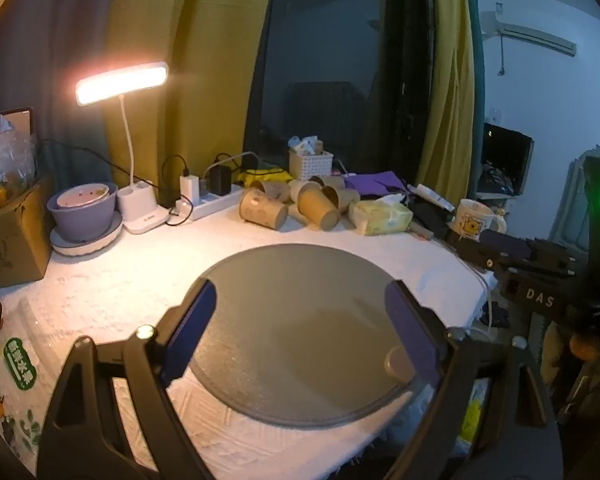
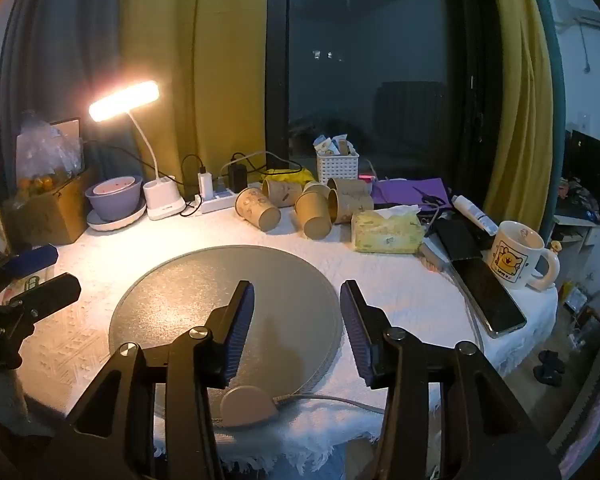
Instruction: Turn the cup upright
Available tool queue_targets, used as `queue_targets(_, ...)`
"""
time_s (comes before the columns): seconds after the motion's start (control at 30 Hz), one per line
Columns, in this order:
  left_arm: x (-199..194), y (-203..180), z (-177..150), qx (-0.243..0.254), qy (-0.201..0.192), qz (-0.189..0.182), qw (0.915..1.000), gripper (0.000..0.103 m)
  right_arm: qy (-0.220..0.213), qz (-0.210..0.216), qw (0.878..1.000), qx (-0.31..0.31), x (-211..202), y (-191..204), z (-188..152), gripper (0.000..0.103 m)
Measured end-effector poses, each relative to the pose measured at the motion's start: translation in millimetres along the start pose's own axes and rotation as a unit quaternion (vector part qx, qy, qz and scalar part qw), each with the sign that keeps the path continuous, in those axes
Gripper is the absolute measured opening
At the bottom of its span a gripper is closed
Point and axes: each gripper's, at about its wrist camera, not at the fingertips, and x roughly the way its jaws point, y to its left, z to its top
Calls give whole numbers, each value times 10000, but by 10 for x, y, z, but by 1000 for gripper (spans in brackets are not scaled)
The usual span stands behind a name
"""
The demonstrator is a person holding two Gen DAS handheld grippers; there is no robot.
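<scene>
Several brown paper cups lie on their sides at the back of the white-clothed table; the nearest ones are a left cup and a middle cup. A round grey mat lies in front of them. My right gripper is open and empty above the mat's near right part. My left gripper is open and empty over the mat; it also shows at the left edge of the right wrist view. Both grippers are well short of the cups.
A lit desk lamp, a purple bowl on a plate, a power strip, a tissue pack, a white mug with a bear, a phone, a white basket and a cardboard box ring the table.
</scene>
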Motion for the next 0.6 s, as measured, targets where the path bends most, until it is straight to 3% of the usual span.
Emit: queue_targets(0.6,-6,9,-10,-93,76,-73,9999,87,3,-8,10000,-12,-16,19,7,48)
